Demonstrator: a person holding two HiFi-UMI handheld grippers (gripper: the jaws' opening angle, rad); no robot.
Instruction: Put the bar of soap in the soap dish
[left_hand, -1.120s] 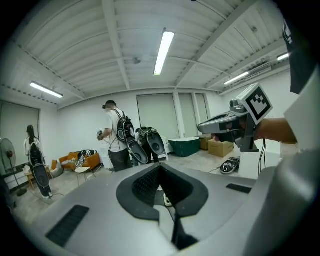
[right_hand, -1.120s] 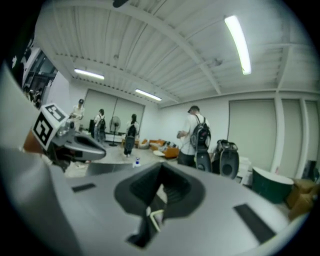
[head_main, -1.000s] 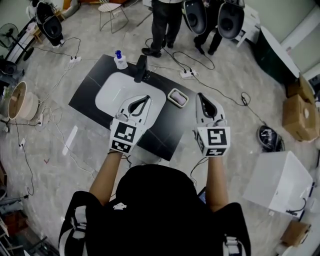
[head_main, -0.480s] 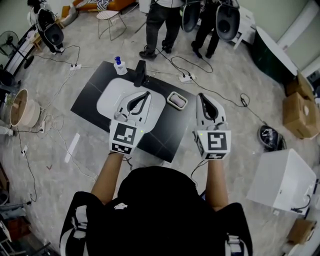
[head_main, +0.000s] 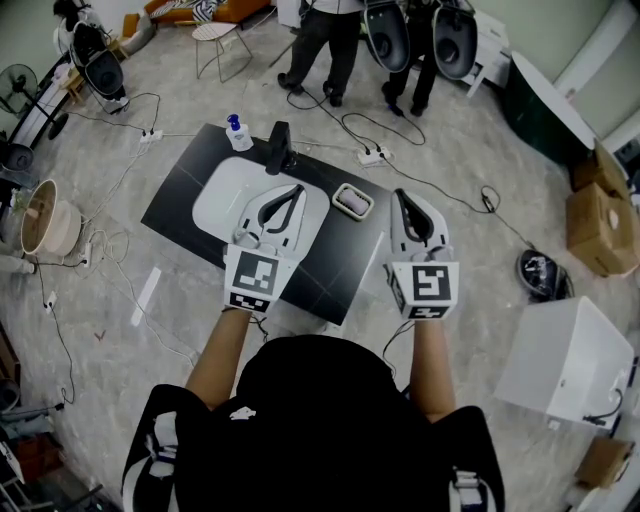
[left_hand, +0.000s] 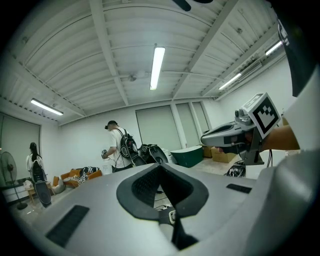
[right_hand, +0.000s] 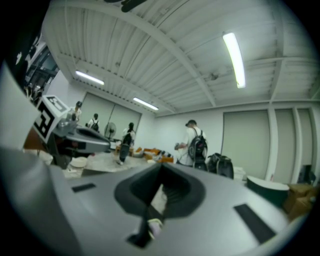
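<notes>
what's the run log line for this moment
left tongs: shut, empty | right tongs: shut, empty | bar of soap: looks to be in soap dish, neither tongs touching it

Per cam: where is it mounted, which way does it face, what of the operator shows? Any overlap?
Head view: on the person's head, facing steeply down at the sink and soap dish; shows torso, forearms, left gripper, right gripper.
Left gripper view: on the left gripper, facing out across the room; own shut jaws below, right gripper at right edge.
Right gripper view: on the right gripper, facing across the room; own shut jaws, left gripper at left edge.
Shared: both gripper views catch the person with a backpack.
</notes>
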